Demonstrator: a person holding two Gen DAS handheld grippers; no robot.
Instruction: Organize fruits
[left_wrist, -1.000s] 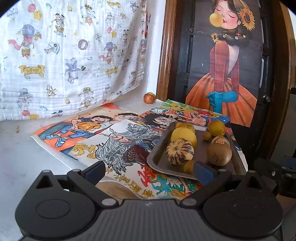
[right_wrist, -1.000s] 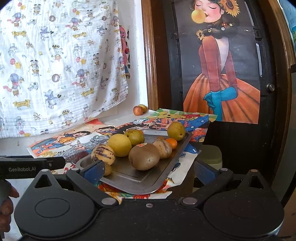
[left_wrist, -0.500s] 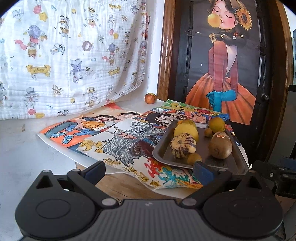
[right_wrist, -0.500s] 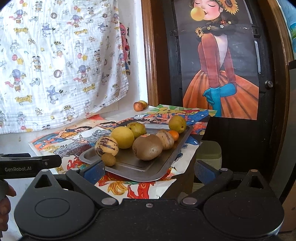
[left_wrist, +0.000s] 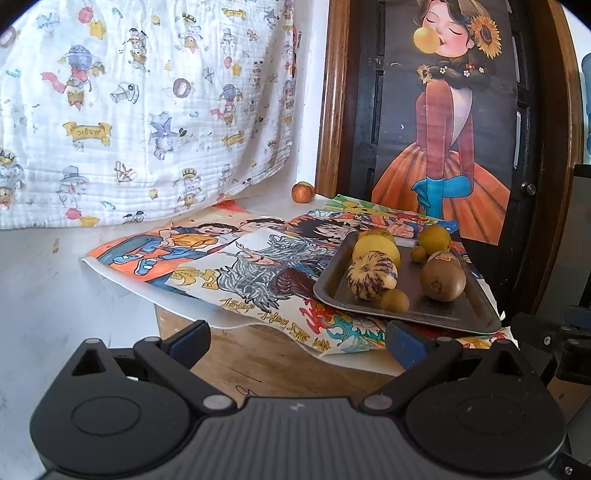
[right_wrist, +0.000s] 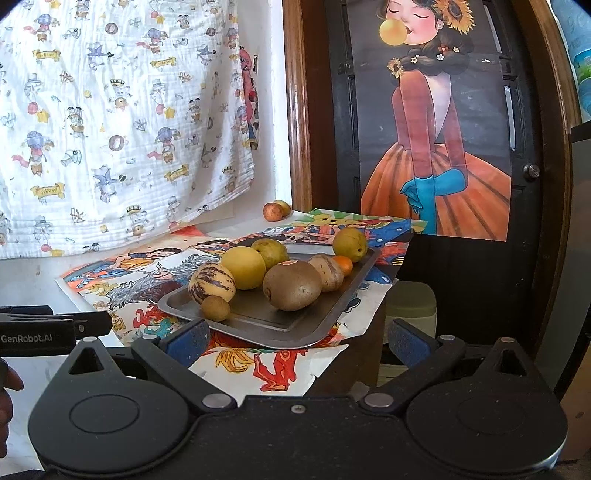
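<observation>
Grey metal, a shallow baking tray (right_wrist: 325, 314) sits on overlapping cartoon posters (left_wrist: 207, 254) at the right edge of a wooden table (left_wrist: 266, 365), and it holds most of the fruit. At its near left end a purple-striped pepino melon (right_wrist: 211, 281) rests with a small brown longan (right_wrist: 215, 307) touching its front. Behind the melon lies a round yellow fruit (right_wrist: 243, 267), and behind that a greenish-yellow fruit (right_wrist: 271, 252). A large brown kiwi (right_wrist: 292, 285) with a sticker on top occupies the middle of the tray; a second striped fruit (right_wrist: 327, 271) leans just beside it, with a small orange kumquat (right_wrist: 343, 265) behind. Another greenish-yellow round fruit (right_wrist: 349, 244) stands at the tray's far corner. Off the tray, well apart at the back of the table by the wooden door frame, a small reddish apple (right_wrist: 272, 211) sits touching a yellowish fruit (right_wrist: 283, 207).

Both grippers hover short of the tray, touching nothing. The left gripper (left_wrist: 297, 341) has its blue-padded fingers (left_wrist: 192, 341) spread wide over the bare table edge and the posters' front edge. The right gripper (right_wrist: 297, 338) is likewise spread wide, its pads flanking the near end of the tray in view, empty. A printed white cloth (left_wrist: 140, 110) hangs behind the table, and a poster of a girl in an orange dress (right_wrist: 436, 140) covers the dark door.
</observation>
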